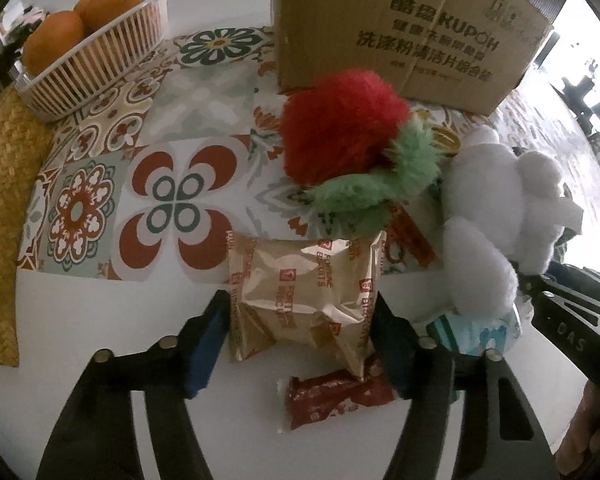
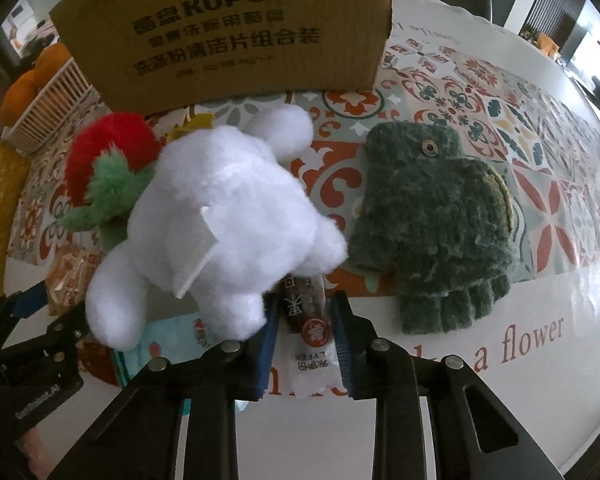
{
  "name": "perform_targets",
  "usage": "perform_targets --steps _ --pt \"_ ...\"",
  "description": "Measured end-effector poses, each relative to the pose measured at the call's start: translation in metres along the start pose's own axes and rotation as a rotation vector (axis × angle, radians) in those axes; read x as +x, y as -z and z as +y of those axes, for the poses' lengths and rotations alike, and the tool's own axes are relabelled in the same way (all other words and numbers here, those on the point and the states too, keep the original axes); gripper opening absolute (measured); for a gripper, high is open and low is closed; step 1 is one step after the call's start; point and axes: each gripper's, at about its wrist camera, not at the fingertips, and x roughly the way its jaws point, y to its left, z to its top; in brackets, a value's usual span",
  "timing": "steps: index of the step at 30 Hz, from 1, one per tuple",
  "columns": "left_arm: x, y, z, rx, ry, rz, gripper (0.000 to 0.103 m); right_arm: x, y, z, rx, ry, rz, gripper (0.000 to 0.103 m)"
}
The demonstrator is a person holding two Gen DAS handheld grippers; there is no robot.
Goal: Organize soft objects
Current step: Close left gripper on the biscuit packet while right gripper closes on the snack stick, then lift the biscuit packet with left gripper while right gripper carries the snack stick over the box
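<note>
Biscuit packet (image 1: 304, 296) pinched in left claw (image 1: 300, 340).

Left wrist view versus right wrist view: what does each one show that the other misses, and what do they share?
Only the left wrist view shows the left gripper closing around the gold biscuit packet and a red snack bar beneath it.

Only the right wrist view shows the green knitted glove and the right gripper pinching a narrow snack wrapper.

Both show the cardboard box, white plush, red-and-green plush and fruit basket.
</note>
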Motion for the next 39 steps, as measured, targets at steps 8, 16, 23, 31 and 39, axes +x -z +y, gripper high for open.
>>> perform_targets --steps 8,16,23,31,39 --pt "-0.020 0.004 -0.014 0.032 -0.008 -0.043 0.059 -0.008 0.012 -0.010 0.020 -0.057 0.025 0.023" --pt "-0.046 0.009 -0.024 0.059 0.018 -0.089 0.059 -0.035 0.028 -0.014 0.036 -0.083 -0.007 0.022" --pt "-0.059 0.008 -0.035 0.080 0.029 -0.125 0.059 -0.058 0.038 -0.028 0.044 -0.095 -0.037 0.020" --pt "-0.059 0.017 -0.042 0.104 0.020 -0.117 0.059 -0.033 0.052 -0.028 0.072 -0.109 0.023 0.019" --pt "-0.052 0.025 -0.038 0.090 0.007 -0.092 0.058 -0.023 0.052 -0.024 0.047 -0.084 0.021 0.021"
